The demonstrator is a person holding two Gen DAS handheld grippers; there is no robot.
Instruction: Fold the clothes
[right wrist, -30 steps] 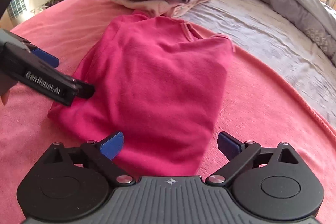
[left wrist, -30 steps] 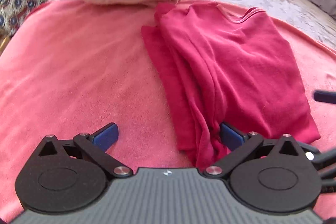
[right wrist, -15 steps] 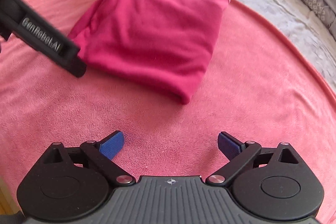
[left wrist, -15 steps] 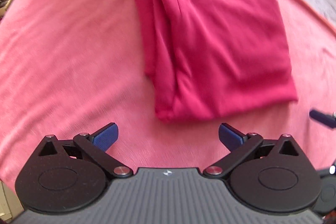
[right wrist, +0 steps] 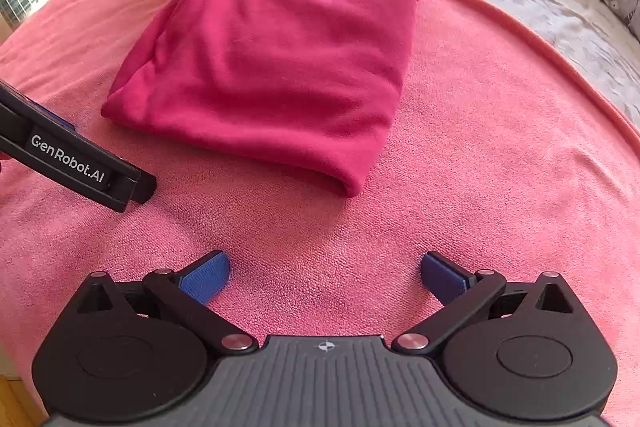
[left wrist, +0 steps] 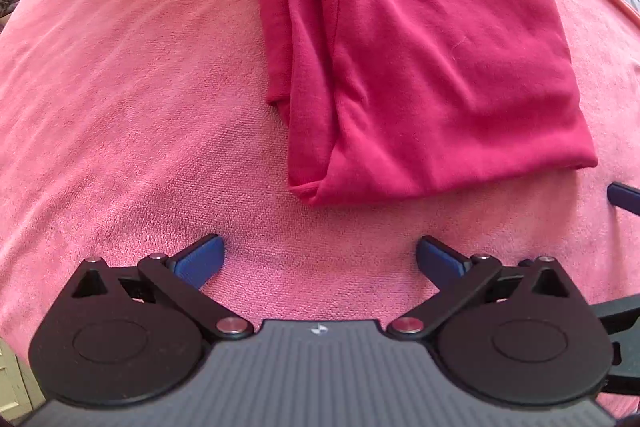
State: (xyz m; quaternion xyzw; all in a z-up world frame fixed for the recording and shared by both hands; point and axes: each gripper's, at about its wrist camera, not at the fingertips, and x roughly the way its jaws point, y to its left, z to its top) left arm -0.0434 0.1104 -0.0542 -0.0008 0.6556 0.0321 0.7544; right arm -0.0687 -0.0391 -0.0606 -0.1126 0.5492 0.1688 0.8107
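Only readable text: "GenRobot.AI", white print on the black side of the left gripper (right wrist: 76, 163), visible at the left edge of the right wrist view. Small white logo marks sit on the grey bodies of both grippers, with no letters legible. Nothing else readable.
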